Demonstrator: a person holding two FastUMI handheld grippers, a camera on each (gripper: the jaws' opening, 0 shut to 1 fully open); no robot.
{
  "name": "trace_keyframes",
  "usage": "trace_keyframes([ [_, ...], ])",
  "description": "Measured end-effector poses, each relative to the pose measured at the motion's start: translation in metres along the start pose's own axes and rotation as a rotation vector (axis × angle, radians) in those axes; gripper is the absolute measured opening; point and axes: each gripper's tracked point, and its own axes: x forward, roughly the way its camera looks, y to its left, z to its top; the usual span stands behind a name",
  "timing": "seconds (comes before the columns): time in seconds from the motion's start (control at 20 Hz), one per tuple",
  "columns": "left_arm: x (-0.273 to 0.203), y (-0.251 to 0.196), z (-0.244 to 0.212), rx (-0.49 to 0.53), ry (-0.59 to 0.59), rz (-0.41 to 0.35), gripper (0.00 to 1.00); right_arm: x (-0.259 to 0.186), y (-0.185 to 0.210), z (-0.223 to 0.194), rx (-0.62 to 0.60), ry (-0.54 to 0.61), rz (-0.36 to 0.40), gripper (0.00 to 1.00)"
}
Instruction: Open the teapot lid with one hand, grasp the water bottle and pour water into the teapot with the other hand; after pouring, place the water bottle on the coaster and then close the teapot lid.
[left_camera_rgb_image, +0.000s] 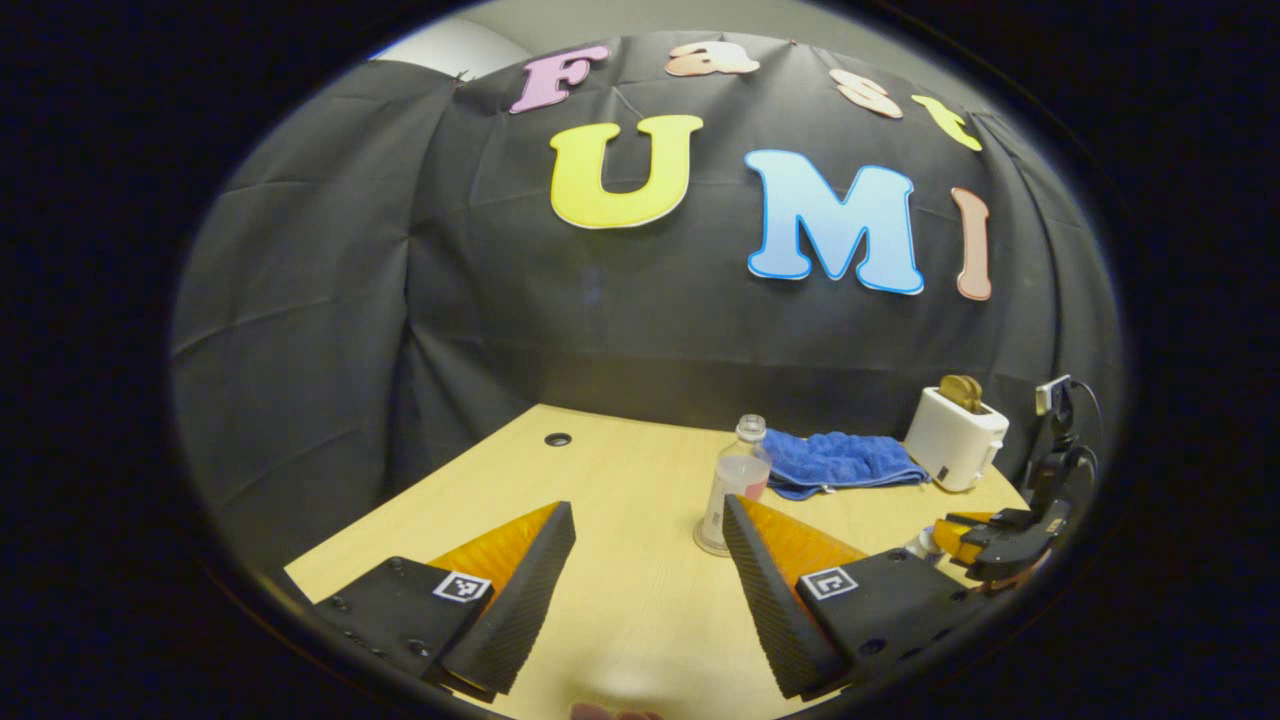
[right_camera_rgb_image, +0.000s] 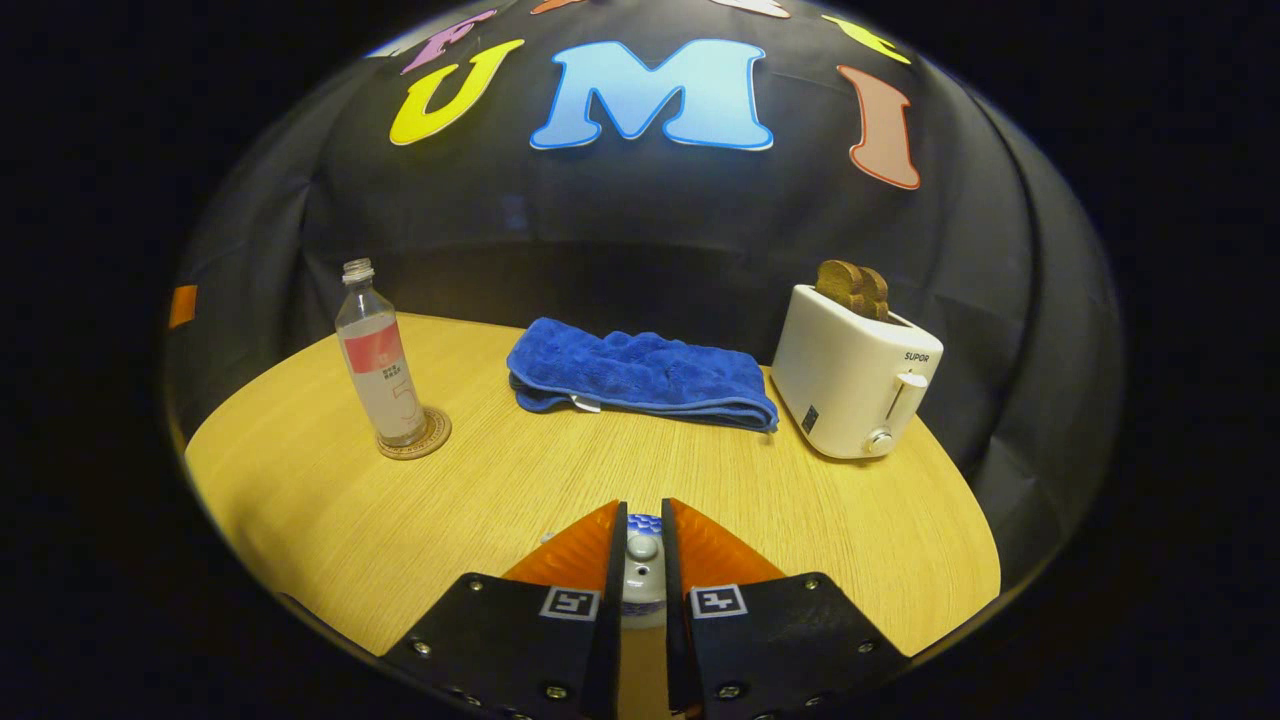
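The right gripper (right_camera_rgb_image: 641, 560) is closed on the teapot lid (right_camera_rgb_image: 641, 572) — both fingers press against its small white knob, seen between them in the right gripper view. The teapot's body is hidden under the fingers, so I cannot tell whether the lid is seated or lifted. In the left gripper view that same gripper sits at the far right, low over the table (left_camera_rgb_image: 620, 480).

The left gripper (left_camera_rgb_image: 650, 590) is wide open and holds nothing, with bare tabletop between its fingers. The water bottle (right_camera_rgb_image: 380, 360) stands upright on the round coaster (right_camera_rgb_image: 414, 436), capless, near the table's left side in the right gripper view, well apart from the teapot. Judging by this, pouring is likely done and closing the lid is what remains.

Risks from here:
- The knob is small and smooth-looking, so a slack or off-centre pinch could let the lid slip or twist and drop askew onto the pot's rim.
- Setting the lid down tilted may chip it or leave it unseated.
- The open left gripper has the bottle close ahead of it — a careless sweep could topple the capless bottle and spill water toward the blue towel (right_camera_rgb_image: 640, 378) and the white toaster (right_camera_rgb_image: 852, 385).
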Motion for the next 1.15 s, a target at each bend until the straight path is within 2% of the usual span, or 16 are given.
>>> trace_keyframes([
  [0.1, -0.004, -0.002, 0.007, 0.005, -0.011, -0.011, 1.00, -0.010, -0.005, 0.011, 0.028, -0.013, -0.023, 0.35],
  [0.2, -0.007, -0.008, 0.013, 0.011, -0.021, -0.029, 1.00, -0.021, -0.011, 0.026, 0.050, -0.032, -0.047, 0.36],
  [0.25, -0.008, -0.012, 0.018, 0.015, -0.030, -0.040, 1.00, -0.027, -0.013, 0.032, 0.062, -0.030, -0.060, 0.58],
  [0.3, -0.010, -0.016, 0.024, 0.018, -0.038, -0.050, 1.00, -0.037, -0.018, 0.039, 0.068, -0.029, -0.085, 0.66],
  [0.55, -0.029, -0.025, 0.060, 0.001, -0.078, -0.088, 1.00, -0.104, -0.020, 0.102, 0.090, -0.153, -0.127, 0.92],
  [0.7, -0.049, -0.030, 0.088, 0.010, -0.118, -0.112, 1.00, -0.145, -0.022, 0.136, 0.104, -0.217, -0.143, 0.93],
  [0.8, -0.063, -0.036, 0.107, 0.007, -0.141, -0.132, 1.00, -0.174, -0.030, 0.157, 0.097, -0.265, -0.180, 0.93],
  [0.95, -0.087, -0.040, 0.124, -0.005, -0.138, -0.141, 1.00, -0.225, -0.028, 0.184, 0.093, -0.331, -0.199, 0.93],
  [1.05, -0.107, -0.049, 0.138, -0.026, -0.144, -0.167, 1.00, -0.256, -0.022, 0.194, 0.086, -0.361, -0.197, 0.94],
  [1.1, -0.115, -0.051, 0.144, -0.029, -0.152, -0.176, 1.00, -0.269, -0.021, 0.194, 0.088, -0.365, -0.209, 0.91],
  [1.15, -0.124, -0.053, 0.150, -0.025, -0.165, -0.186, 1.00, -0.282, -0.019, 0.193, 0.093, -0.366, -0.216, 0.93],
])
